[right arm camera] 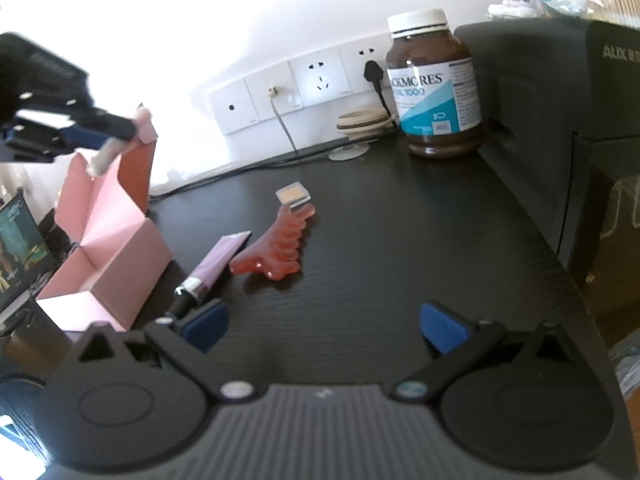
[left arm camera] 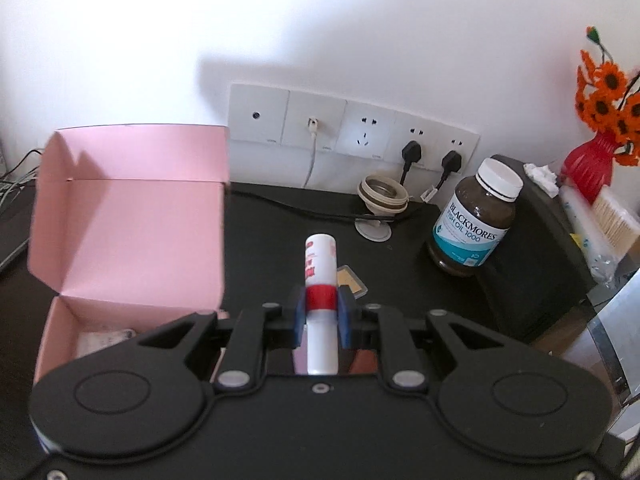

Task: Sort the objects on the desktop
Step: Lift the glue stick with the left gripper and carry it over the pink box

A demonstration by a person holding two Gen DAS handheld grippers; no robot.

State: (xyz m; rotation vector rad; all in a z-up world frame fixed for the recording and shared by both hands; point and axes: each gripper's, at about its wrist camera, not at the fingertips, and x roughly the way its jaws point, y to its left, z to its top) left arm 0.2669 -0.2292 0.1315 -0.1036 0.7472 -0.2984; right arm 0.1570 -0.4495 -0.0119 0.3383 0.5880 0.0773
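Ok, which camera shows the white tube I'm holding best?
Left wrist: the white tube sits centred and sharp, clamped in the left gripper. The right wrist view shows it only small and blurred, above the pink box.

The brown bottle (left arm camera: 474, 222) at two o'clock on the desk (left arm camera: 400, 264) has a label reading "BLACKMORES FISH OIL 1000". The black box (right arm camera: 560, 100) at three o'clock shows "AUX" in white. Red print on the white tube (left arm camera: 319, 268) is too blurred to read.
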